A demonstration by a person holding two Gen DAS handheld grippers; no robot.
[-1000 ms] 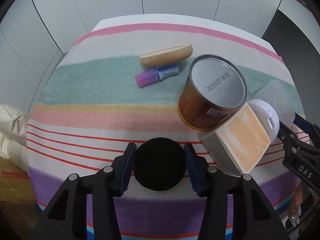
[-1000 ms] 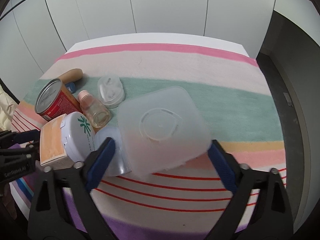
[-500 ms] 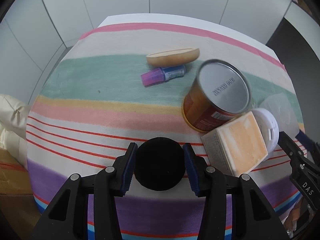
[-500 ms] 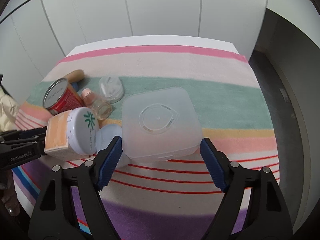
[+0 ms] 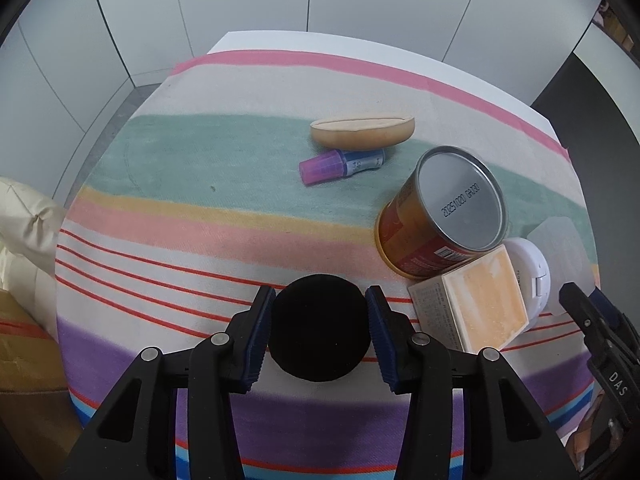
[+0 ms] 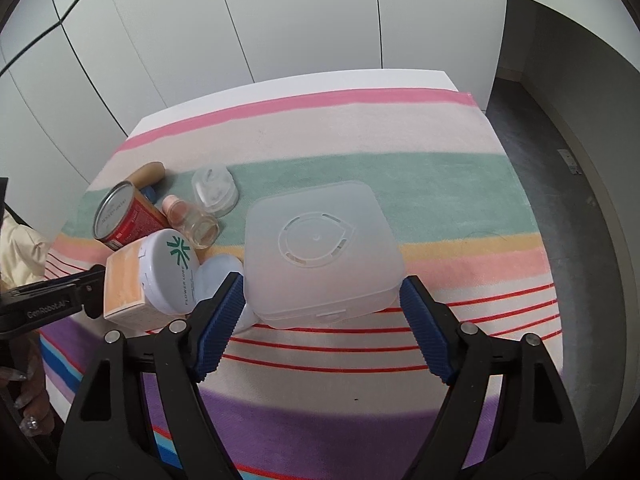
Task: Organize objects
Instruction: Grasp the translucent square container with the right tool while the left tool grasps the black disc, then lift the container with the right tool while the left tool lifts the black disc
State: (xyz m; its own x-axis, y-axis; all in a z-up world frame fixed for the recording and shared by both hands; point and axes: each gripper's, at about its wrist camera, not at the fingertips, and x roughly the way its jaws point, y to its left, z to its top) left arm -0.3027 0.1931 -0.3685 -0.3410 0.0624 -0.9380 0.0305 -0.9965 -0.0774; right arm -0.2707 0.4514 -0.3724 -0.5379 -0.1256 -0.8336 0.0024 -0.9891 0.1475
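My left gripper [image 5: 320,293] is shut on a black round object [image 5: 319,328], with a blue pad against each side, just above the striped cloth's near edge. My right gripper [image 6: 322,282] has its pads against two opposite corners of a translucent square box [image 6: 320,240], lid up, over the cloth's middle stripes. To the box's left lie a tilted red can [image 6: 120,216], an orange-topped box [image 6: 124,280] and a white round tin [image 6: 170,268] with a green logo. The left view shows the same can [image 5: 452,208] and orange-topped box [image 5: 476,304] at right.
A bun [image 5: 362,132] and a purple-capped tube [image 5: 340,164] lie on the green stripe. A small pink-capped glass bottle [image 6: 188,220] and a clear plastic case [image 6: 214,190] sit behind the tin. The striped cloth [image 5: 180,220] ends close below both grippers; dark floor lies to the right.
The right jaws narrowed onto the translucent box, which was blurred and tilted before and now sits level between them. The left gripper kept its hold and rolled a little.
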